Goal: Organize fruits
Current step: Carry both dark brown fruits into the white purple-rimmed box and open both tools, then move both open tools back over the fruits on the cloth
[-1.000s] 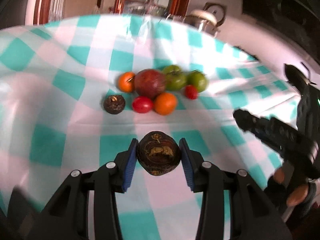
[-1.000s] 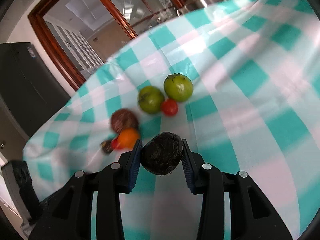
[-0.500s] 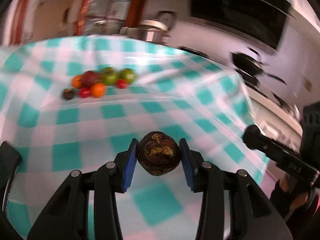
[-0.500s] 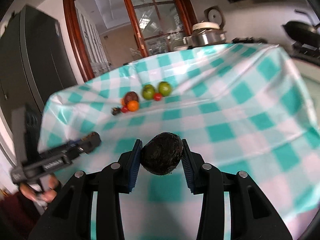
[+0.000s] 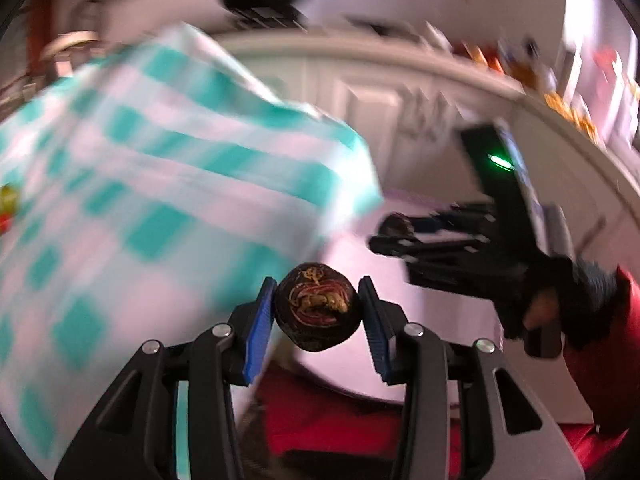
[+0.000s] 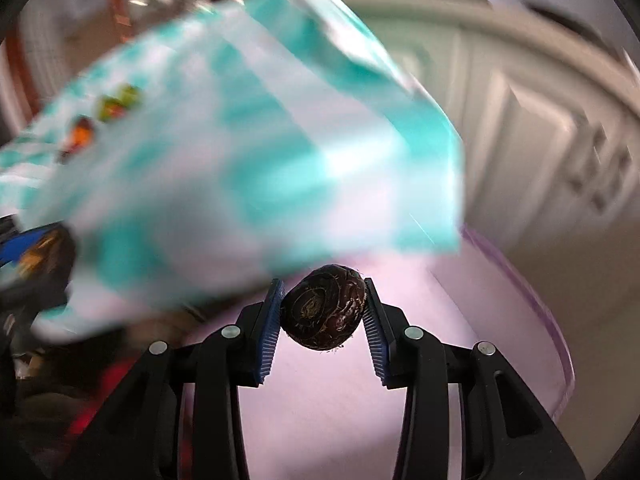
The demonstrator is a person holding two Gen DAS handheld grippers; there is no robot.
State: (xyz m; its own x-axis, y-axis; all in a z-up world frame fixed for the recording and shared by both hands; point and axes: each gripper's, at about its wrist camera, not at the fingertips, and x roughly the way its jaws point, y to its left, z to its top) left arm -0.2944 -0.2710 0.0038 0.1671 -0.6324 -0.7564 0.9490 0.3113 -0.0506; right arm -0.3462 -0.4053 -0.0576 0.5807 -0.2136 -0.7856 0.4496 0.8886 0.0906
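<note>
Clamping one dark fruit point(image 5: 318, 312) apiece, left gripper point(image 5: 318, 314) and right gripper point(image 6: 323, 312) needed steady, low release—over the pink container point(image 6: 500, 340) at lower right.

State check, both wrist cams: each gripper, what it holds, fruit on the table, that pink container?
left gripper: shut on a dark brown fruit
right gripper: shut on a dark round fruit, over the pink container
pink container: nothing visible inside
fruit pile: on the checked tablecloth, blurred
</note>
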